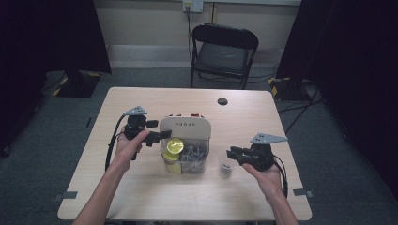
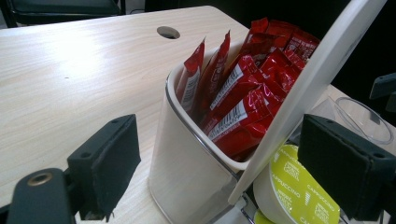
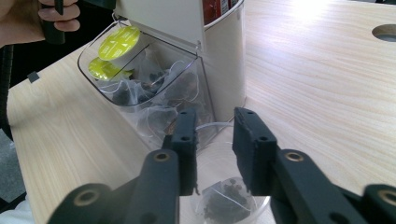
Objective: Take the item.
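Two grippers flank the white organiser box (image 1: 184,130) that I take as my landmark on the table (image 1: 141,197). Nearest my side, to the right of the box, my right gripper (image 1: 231,153) hangs over a small clear cup (image 1: 226,169) that stands just beside the box's clear front bin (image 1: 185,159). In the right gripper view its jaws stand a little apart above the cup (image 3: 229,203), which holds a mesh tea bag (image 3: 227,198) with dark leaves; the pads touch nothing, so I read this gripper (image 3: 214,149) as open. The front bin (image 3: 140,88) is tipped outward from the box and holds more tea bags (image 3: 159,93) and two yellow-green capsules (image 3: 119,43).

On the left of the box, my left gripper (image 1: 159,136) meets the tilted white lid (image 1: 185,126). In the left gripper view the lid (image 2: 308,93) runs slantwise past the right pad while the left pad stands well clear; whether this gripper (image 2: 219,163) presses on the lid I cannot tell. Behind the lid, the box's rear compartment (image 2: 187,158) is packed with upright red sachets (image 2: 243,102).

Beyond the box, the table's cable hole (image 1: 222,101), then a black chair (image 1: 223,51).
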{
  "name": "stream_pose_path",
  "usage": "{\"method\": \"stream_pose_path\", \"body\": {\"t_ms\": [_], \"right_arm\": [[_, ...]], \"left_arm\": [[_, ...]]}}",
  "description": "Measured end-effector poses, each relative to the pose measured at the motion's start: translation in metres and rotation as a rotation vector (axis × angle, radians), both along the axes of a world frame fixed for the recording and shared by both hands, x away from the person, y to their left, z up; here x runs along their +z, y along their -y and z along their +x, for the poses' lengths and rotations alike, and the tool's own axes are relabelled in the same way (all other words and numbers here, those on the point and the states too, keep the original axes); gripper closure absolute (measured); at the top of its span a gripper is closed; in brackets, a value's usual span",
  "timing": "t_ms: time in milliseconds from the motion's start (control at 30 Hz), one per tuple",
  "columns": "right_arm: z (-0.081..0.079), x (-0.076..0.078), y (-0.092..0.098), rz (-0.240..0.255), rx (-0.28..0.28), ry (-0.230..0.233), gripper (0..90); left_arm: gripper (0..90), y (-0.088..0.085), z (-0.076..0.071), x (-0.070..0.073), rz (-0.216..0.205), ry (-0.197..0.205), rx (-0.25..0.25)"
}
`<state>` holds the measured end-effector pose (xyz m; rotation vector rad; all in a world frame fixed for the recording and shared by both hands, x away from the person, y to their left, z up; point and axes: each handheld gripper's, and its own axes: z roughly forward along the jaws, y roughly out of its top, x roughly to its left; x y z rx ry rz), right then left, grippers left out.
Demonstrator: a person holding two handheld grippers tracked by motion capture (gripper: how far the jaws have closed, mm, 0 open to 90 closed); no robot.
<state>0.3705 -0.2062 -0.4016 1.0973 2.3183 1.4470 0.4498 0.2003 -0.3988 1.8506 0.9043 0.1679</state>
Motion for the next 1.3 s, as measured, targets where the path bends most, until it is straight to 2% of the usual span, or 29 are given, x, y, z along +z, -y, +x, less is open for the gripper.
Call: {"method": "stream_pose_path", "body": {"t_ms": [233, 433, 467, 633, 667, 800, 867, 933, 967, 1067, 1233, 1300], "right_arm": [[0.0, 0.001, 0.004, 0.007, -0.021, 0.001, 66.2], [-0.006, 0.003, 0.016, 0.009, -0.05, 0.009, 63.7], [-0.009, 0.0, 0.024, 0.004, -0.069, 0.005, 61.9], [-0.015, -0.01, 0.037, -0.017, -0.108, -0.015, 56.9], [-0.018, -0.017, 0.045, -0.033, -0.126, -0.026, 54.4], [-0.02, -0.026, 0.051, -0.058, -0.154, -0.04, 47.6], [-0.022, -0.04, 0.056, -0.093, -0.181, -0.065, 41.9], [-0.022, -0.051, 0.058, -0.119, -0.196, -0.091, 39.2], [-0.022, -0.051, 0.058, -0.119, -0.196, -0.091, 39.2], [-0.018, -0.07, 0.059, -0.189, -0.219, -0.136, 34.6], [-0.013, -0.076, 0.059, -0.221, -0.25, -0.143, 30.6], [-0.01, -0.082, 0.059, -0.255, -0.277, -0.146, 27.7]], "left_arm": [[12.7, 0.0, 0.0, 0.0, 0.004, -0.003, 0.0], [13.0, 0.0, 0.0, -0.001, 0.0, -0.004, -0.001], [13.0, 0.0, 0.0, -0.001, -0.003, -0.007, -0.001], [14.4, 0.0, -0.001, 0.0, 0.006, -0.008, 0.003], [14.6, 0.0, -0.001, 0.0, 0.003, -0.007, 0.002], [14.9, 0.0, -0.002, 0.0, 0.004, -0.007, 0.003], [15.2, -0.002, -0.002, 0.001, -0.003, -0.005, 0.008], [15.3, -0.003, -0.003, 0.002, -0.003, -0.005, 0.011], [15.3, -0.004, -0.003, 0.002, -0.004, -0.006, 0.016], [16.3, -0.008, -0.005, 0.005, -0.016, 0.0, 0.024], [17.1, -0.018, -0.006, 0.008, -0.04, 0.004, 0.031], [18.2, -0.024, -0.007, 0.009, -0.041, 0.004, 0.036]]}}
